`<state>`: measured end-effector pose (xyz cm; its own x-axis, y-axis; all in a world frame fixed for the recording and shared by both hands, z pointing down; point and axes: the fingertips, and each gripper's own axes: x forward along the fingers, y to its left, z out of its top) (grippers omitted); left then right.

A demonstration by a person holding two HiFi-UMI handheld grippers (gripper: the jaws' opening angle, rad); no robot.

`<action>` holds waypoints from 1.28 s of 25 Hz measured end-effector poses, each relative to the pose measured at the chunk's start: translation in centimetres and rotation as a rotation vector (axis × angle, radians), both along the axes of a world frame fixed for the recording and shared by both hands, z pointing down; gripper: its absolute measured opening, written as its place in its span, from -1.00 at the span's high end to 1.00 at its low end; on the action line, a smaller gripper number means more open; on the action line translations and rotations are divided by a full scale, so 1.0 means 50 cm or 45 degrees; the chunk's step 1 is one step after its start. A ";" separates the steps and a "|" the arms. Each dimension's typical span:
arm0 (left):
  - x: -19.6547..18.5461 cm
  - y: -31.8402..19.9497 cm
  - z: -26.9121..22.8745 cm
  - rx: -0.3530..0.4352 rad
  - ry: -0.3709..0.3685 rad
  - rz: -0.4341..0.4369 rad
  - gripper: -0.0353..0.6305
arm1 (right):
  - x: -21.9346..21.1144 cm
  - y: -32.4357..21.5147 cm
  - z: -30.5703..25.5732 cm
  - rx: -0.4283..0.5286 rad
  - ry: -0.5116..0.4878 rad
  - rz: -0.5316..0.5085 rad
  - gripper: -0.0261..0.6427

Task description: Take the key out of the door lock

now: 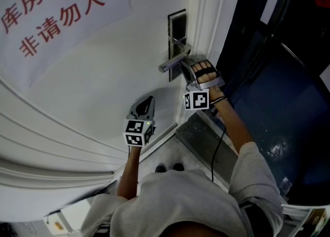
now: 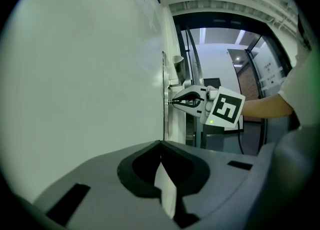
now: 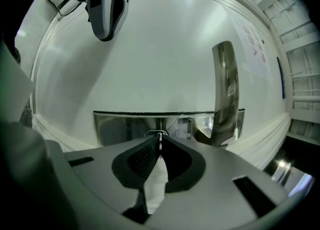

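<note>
The right hand-held gripper [image 3: 160, 147] has its jaws drawn almost together on the key [image 3: 160, 139], a thin metal edge pinched between the dark pads right at the steel lock plate [image 3: 120, 126]. It comes in level and square to the door [image 1: 103, 91], which I'd say suits a straight pull out of the cylinder. The key looks still seated in the lock, close by the lever handle [image 3: 226, 88]. The left hand-held gripper [image 2: 161, 146] hangs lower down, well apart from the lock. Its jaws are closed on nothing and it points along the door face, so it seems parked out of the way rather than helping.

Only the right gripper view shows the key itself. In the head view the person's hand and the handle cover that spot, though that view does place the lock at the door's edge, beside a notice [image 1: 56, 14] in red characters. The left gripper view gives the side profile, with the right tips meeting the plate.
</note>
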<state>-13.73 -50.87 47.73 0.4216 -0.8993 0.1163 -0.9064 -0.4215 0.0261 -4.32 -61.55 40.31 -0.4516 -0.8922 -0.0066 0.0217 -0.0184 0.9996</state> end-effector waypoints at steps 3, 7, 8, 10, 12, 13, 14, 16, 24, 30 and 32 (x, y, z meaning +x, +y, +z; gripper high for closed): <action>0.004 -0.002 0.001 -0.001 0.000 0.003 0.84 | 0.000 -0.002 -0.001 0.008 0.007 -0.003 0.82; 0.010 -0.004 0.001 -0.001 0.001 0.010 0.84 | 0.000 -0.001 -0.001 0.024 0.008 -0.016 0.83; 0.010 -0.005 0.001 0.000 0.001 0.011 0.84 | 0.000 -0.001 -0.001 0.025 0.004 -0.018 0.83; 0.012 -0.007 0.001 0.000 0.000 0.011 0.84 | -0.001 -0.001 0.002 0.016 -0.003 -0.023 0.83; 0.015 -0.008 0.000 0.000 0.000 0.012 0.84 | 0.000 -0.001 0.003 0.010 -0.005 -0.025 0.83; 0.016 -0.008 0.000 0.001 -0.001 0.012 0.84 | 0.000 -0.001 0.002 0.017 -0.005 -0.025 0.83; 0.017 -0.009 -0.001 0.001 -0.001 0.013 0.84 | 0.000 -0.001 0.000 0.023 -0.006 -0.025 0.83; 0.021 -0.009 -0.001 0.003 -0.002 0.016 0.84 | 0.001 -0.001 -0.001 0.025 -0.007 -0.024 0.83; 0.024 -0.003 0.002 -0.005 -0.005 0.012 0.84 | 0.003 0.002 0.000 0.013 -0.001 -0.028 0.83; 0.028 -0.005 0.000 -0.002 0.000 0.021 0.84 | 0.017 0.015 -0.003 0.013 -0.015 -0.038 0.83; 0.036 -0.004 -0.001 -0.002 -0.001 0.029 0.84 | 0.022 0.020 -0.003 0.007 -0.025 -0.041 0.83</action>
